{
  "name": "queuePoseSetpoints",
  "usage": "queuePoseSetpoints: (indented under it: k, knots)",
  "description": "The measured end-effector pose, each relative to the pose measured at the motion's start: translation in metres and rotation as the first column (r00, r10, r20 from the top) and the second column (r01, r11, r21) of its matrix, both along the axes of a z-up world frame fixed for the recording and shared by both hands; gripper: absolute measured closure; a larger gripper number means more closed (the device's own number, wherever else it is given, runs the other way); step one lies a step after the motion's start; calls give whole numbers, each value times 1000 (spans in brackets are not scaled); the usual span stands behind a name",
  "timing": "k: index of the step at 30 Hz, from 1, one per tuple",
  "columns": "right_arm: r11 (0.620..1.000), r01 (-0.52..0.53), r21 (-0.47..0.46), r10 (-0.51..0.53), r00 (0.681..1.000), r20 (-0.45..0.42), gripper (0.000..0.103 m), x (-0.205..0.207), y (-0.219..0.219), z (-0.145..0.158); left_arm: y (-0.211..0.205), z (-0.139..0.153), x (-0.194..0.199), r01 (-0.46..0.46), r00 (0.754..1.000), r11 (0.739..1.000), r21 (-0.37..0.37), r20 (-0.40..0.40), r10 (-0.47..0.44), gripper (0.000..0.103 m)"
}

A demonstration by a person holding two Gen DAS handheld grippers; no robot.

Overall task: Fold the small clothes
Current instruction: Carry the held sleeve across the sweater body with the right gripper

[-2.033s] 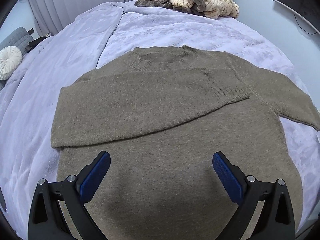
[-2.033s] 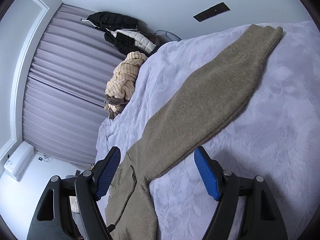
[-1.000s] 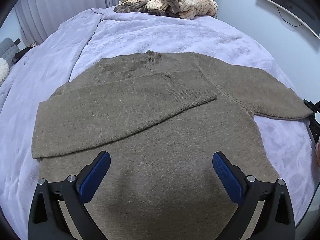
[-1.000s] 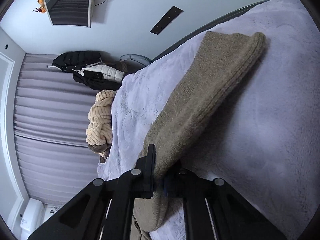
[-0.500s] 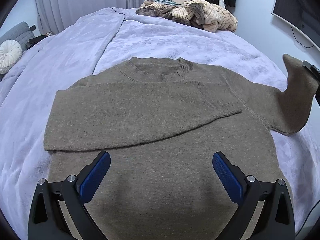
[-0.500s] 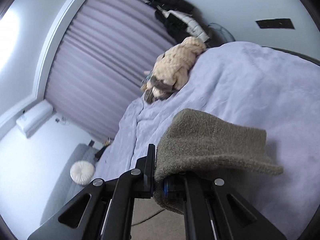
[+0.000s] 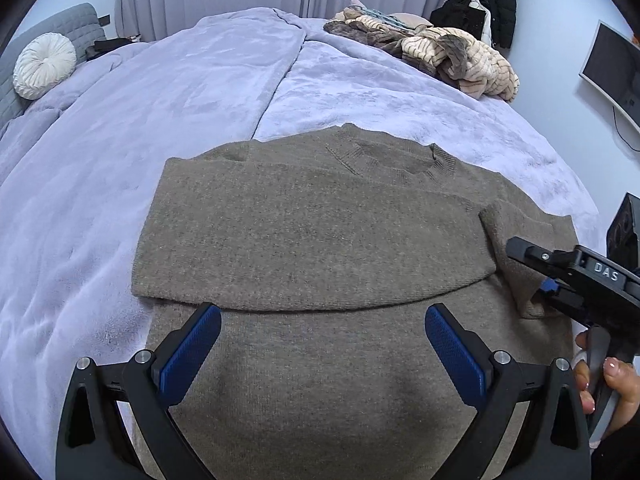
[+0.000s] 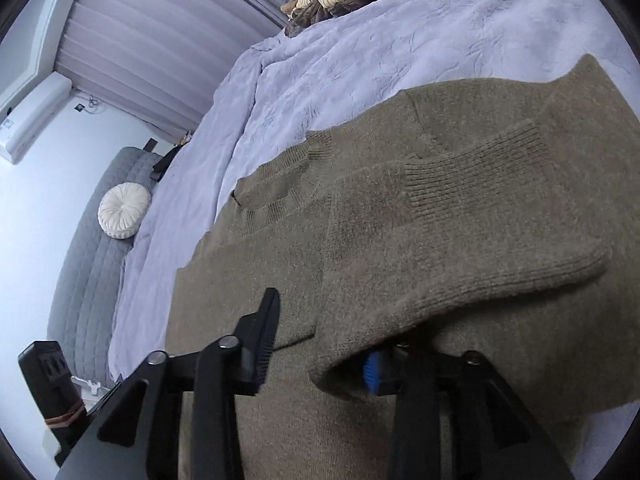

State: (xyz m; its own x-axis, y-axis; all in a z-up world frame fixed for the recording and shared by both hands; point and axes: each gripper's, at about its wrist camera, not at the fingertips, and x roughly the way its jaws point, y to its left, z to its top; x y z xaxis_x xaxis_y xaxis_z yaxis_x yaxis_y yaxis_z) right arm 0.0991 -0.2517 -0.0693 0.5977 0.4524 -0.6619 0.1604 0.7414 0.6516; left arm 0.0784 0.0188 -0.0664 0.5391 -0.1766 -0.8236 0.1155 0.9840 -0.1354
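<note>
An olive-brown knit sweater [image 7: 320, 240] lies flat on the lavender bed, its left sleeve folded across the chest. My left gripper [image 7: 322, 344] is open and empty, hovering over the sweater's lower body. My right gripper [image 8: 320, 360] is open; the right sleeve [image 8: 460, 248] lies draped over its right finger, folded onto the sweater's body. In the left wrist view the right gripper [image 7: 552, 280] comes in from the right edge with the sleeve [image 7: 516, 248] bunched at its tip.
A pile of cream and brown clothes [image 7: 440, 56] sits at the far end of the bed [image 7: 160, 120]. A round white cushion [image 7: 44, 64] rests on a grey sofa at left. A monitor [image 7: 612, 76] hangs on the right wall. A dark box [image 8: 52, 384] stands beside the bed.
The right gripper, shut on the right sleeve, lifted it and carried it over onto the sweater's body, then opened. The left gripper stayed open over the hem.
</note>
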Motion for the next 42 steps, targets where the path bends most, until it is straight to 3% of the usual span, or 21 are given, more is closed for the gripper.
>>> queuePoseSetpoints:
  k: [3, 8, 11, 13, 15, 16, 19, 22, 25, 27, 30, 31, 32, 34, 37, 42]
  knots:
    - [998, 54, 20, -54, 999, 2, 54, -12, -17, 4, 0, -8, 6, -5, 999, 1000, -19, -33, 4, 1]
    - [981, 105, 162, -104, 994, -17, 51, -19, -34, 10, 3, -3, 9, 13, 1000, 998, -55, -13, -13, 1]
    - [989, 114, 94, -113, 993, -21, 51, -19, -23, 15, 10, -1, 9, 16, 1000, 999, -42, 3, -16, 1]
    - [982, 177, 63, -175, 984, -39, 51, -19, -25, 12, 16, 0, 9, 7, 1000, 999, -44, 2, -7, 1]
    - [963, 253, 95, -250, 967, -41, 92, -20, -33, 8, 26, 2, 7, -12, 1000, 998, -66, 10, 13, 1]
    - [965, 248, 85, -246, 969, -32, 97, -16, -32, 10, 31, 3, 6, -18, 1000, 997, -76, 14, 19, 1]
    - [992, 90, -85, -85, 994, 62, 97, 7, 5, 39, 48, 7, 7, -34, 999, 995, -91, 26, 36, 1]
    - [964, -108, -245, 138, 984, 111, 97, 31, 65, 58, 67, 10, 9, -63, 997, 994, -91, 43, 67, 1]
    - [908, -286, -306, 319, 946, 63, 97, 48, 121, 46, 85, 11, 10, -88, 995, 991, -106, 43, 93, 1]
    - [851, -398, -343, 420, 908, -13, 96, 53, 152, 27, 93, 7, 11, -95, 995, 988, -120, 26, 99, 1]
    - [783, -480, -395, 472, 873, -125, 91, 47, 178, 5, 95, 2, 15, -85, 996, 986, -141, -1, 86, 1]
    - [783, -476, -401, 470, 875, -120, 80, 41, 178, 6, 94, 1, 16, -75, 997, 986, -148, -3, 75, 1]
    - [799, -463, -384, 460, 882, -106, 61, 36, 175, 11, 89, 0, 18, -57, 998, 986, -158, -6, 57, 1]
    - [842, -420, -339, 422, 904, -73, 43, 22, 157, 20, 80, 0, 22, -15, 1000, 982, -187, -12, 13, 1]
    - [900, -346, -265, 350, 936, -31, 43, 0, 119, 33, 63, -6, 36, 51, 997, 967, -248, -44, -64, 1]
    - [982, -129, -138, 124, 991, -46, 43, -51, 28, 33, 41, -24, 53, 41, 985, 945, -326, -144, -92, 1]
